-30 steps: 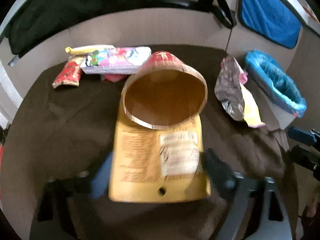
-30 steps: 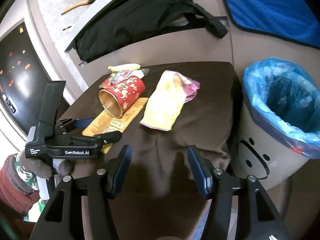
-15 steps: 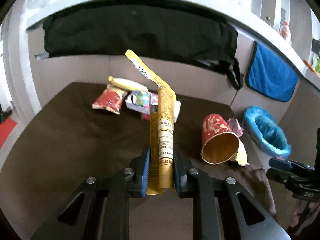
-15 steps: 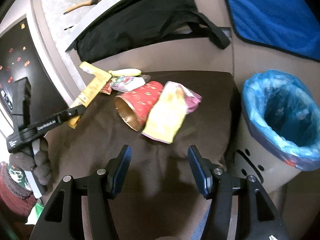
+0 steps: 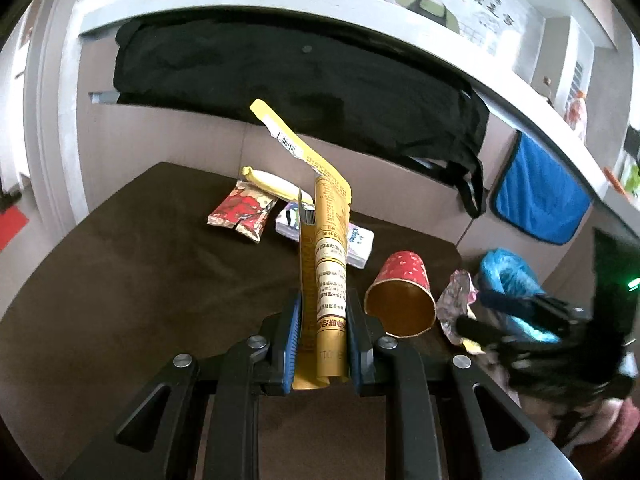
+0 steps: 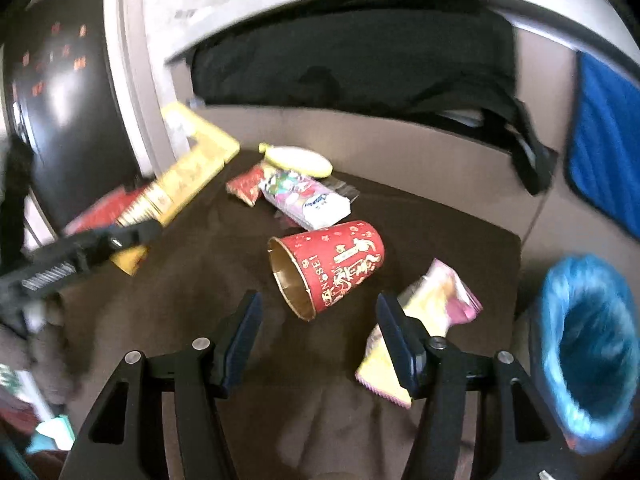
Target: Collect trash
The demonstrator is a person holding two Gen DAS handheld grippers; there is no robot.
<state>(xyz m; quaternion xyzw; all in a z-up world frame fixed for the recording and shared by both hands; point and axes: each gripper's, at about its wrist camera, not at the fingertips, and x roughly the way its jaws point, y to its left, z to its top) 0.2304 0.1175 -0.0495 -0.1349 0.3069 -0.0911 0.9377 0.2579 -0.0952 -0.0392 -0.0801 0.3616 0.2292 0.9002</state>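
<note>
My left gripper (image 5: pixel 322 328) is shut on a long yellow wrapper (image 5: pixel 326 264) and holds it upright above the brown table (image 5: pixel 132 264); the wrapper also shows in the right wrist view (image 6: pixel 180 184). My right gripper (image 6: pixel 320 326) is open and empty, just in front of a red paper cup (image 6: pixel 332 266) lying on its side, mouth toward me. The cup also shows in the left wrist view (image 5: pixel 402 296). A yellow-pink snack bag (image 6: pixel 424 312) lies by the right finger. A bin with a blue liner (image 6: pixel 588 344) stands at the table's right edge.
At the back of the table lie a red packet (image 5: pixel 242 210), a white-pink wrapper (image 6: pixel 306 200) and a pale yellow packet (image 6: pixel 298 158). A black bag (image 5: pixel 288 68) hangs behind the table. A blue cloth (image 5: pixel 540 200) hangs at the right.
My left gripper has lifted the yellow wrapper off the table and holds it upright. The cup has rolled aside. My right gripper has moved left, up to the cup.
</note>
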